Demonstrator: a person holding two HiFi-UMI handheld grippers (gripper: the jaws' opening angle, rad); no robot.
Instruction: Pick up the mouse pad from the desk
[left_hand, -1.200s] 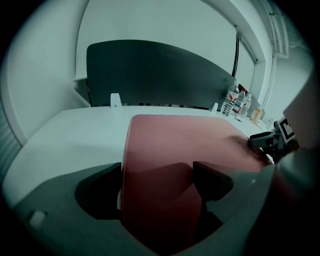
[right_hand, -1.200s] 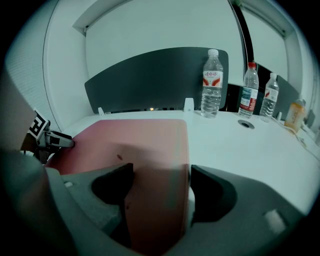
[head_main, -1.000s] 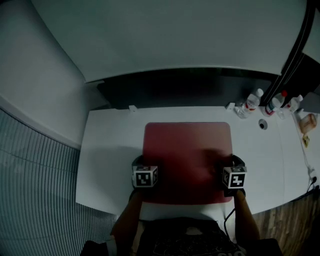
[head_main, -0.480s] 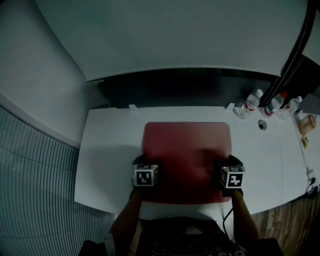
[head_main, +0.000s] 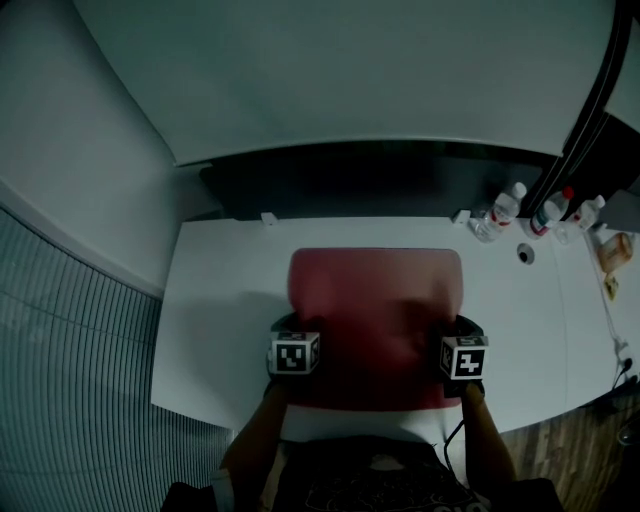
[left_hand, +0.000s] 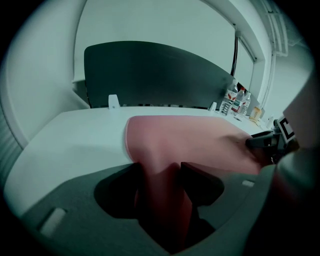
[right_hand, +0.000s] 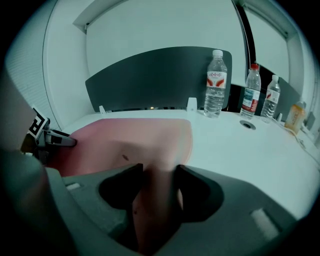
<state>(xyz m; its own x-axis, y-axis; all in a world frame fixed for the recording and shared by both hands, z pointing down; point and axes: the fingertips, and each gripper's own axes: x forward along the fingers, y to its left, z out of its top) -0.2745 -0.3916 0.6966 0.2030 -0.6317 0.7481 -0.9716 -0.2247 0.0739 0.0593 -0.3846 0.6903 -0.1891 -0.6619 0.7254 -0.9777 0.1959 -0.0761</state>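
A dark red mouse pad (head_main: 375, 300) lies on the white desk (head_main: 220, 300). My left gripper (head_main: 292, 328) sits at its near left edge and my right gripper (head_main: 462, 326) at its near right edge. In the left gripper view the pad (left_hand: 190, 137) rises in a fold between the closing jaws of the gripper (left_hand: 159, 167), and the fold fills the gap. The right gripper view shows the same: the pad's edge (right_hand: 135, 137) is bunched up between the closing jaws of that gripper (right_hand: 159, 170). Each gripper view shows the other gripper across the pad.
A dark partition panel (head_main: 380, 180) stands along the desk's far edge. Three water bottles (head_main: 508, 205) stand at the far right, beside a round cable hole (head_main: 526, 252). The desk's near edge lies just behind the grippers, and a grey slatted wall is at the left.
Both grippers have stayed at the pad's near corners. The right marker cube has shifted slightly inward, and the pad's near side edges have drawn in a little.
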